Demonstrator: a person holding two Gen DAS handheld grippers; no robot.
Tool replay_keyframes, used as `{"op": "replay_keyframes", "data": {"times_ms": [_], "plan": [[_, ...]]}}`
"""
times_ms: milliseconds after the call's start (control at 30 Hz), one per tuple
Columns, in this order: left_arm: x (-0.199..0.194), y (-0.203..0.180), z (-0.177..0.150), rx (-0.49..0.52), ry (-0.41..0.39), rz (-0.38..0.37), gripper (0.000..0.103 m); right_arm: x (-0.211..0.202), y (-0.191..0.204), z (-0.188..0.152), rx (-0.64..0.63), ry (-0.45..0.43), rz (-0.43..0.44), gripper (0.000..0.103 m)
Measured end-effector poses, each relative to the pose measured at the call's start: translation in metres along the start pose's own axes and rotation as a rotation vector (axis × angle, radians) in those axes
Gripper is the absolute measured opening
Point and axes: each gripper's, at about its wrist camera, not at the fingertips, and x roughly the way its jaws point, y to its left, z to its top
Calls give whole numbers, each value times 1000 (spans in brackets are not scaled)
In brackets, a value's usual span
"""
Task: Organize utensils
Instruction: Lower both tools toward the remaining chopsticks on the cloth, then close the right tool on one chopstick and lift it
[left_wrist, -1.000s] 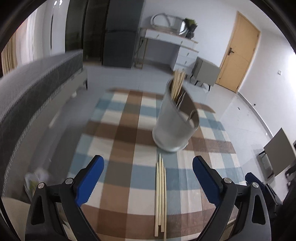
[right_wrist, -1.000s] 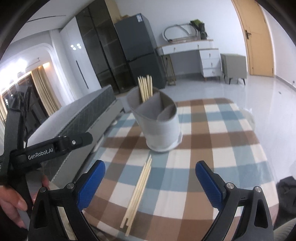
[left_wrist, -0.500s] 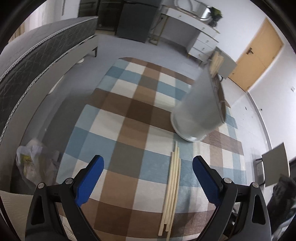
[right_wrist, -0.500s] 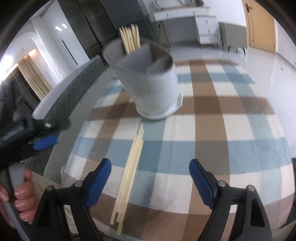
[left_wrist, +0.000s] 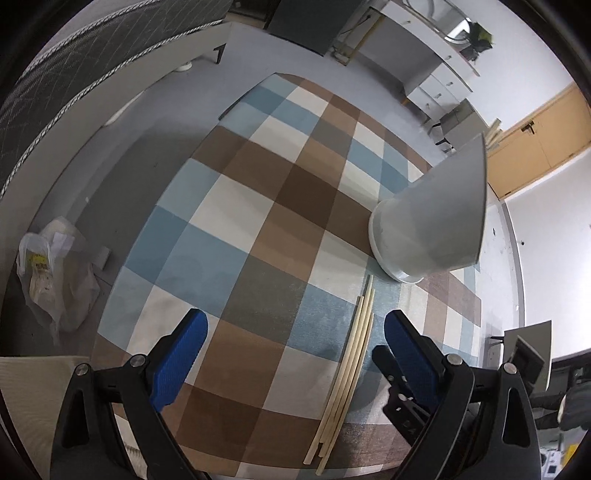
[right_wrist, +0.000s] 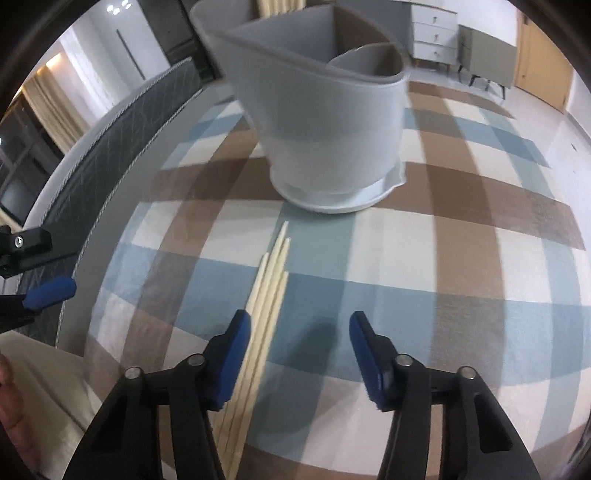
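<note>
The right hand-held gripper (right_wrist: 297, 354) is closing, empty, its left pad over the loose chopsticks (right_wrist: 267, 291) lying on the checked counter (right_wrist: 443, 258) before the grey utensil holder (right_wrist: 325, 110). Centre on one pair first (left hand-held gripper (left_wrist: 295, 350) gapes wide, idle).

The chopsticks (right_wrist: 271, 280) look like pale, smooth, matt wood. The utensil holder (right_wrist: 325, 110) is matt grey plastic. The checked tablecloth (left_wrist: 258, 229) is soft woven cloth. The gripper pads (left_wrist: 181, 362) are textured blue rubber.
</note>
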Motion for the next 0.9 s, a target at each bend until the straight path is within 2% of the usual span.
{"op": "replay_keyframes", "data": {"times_ms": [67, 133, 167, 233, 300, 600, 700, 767, 900], "plan": [[4, 4, 0, -22, 26, -13, 94, 6, 6, 1, -33, 17, -21, 49], [7, 6, 1, -40, 45, -21, 94, 11, 8, 2, -46, 34, -50, 38], [7, 8, 1, -51, 48, -22, 94, 13, 8, 1, -45, 51, -61, 36], [6, 8, 2, -55, 37, -1, 94, 12, 9, 1, -51, 49, -97, 25], [4, 8, 2, -47, 25, 21, 94, 12, 8, 1, -41, 63, -90, 24], [8, 20, 4, -125, 56, 2, 94, 10, 13, -3, -57, 83, -100, 25], [9, 19, 3, -121, 54, 12, 94, 4, 15, -1, -58, 50, -96, 25], [10, 18, 3, -124, 66, 0, 94, 3, 15, 0, -64, 62, -99, 25], [11, 20, 4, -130, 70, 3, 94, 10, 19, 2, -94, 91, -91, 19]]}}
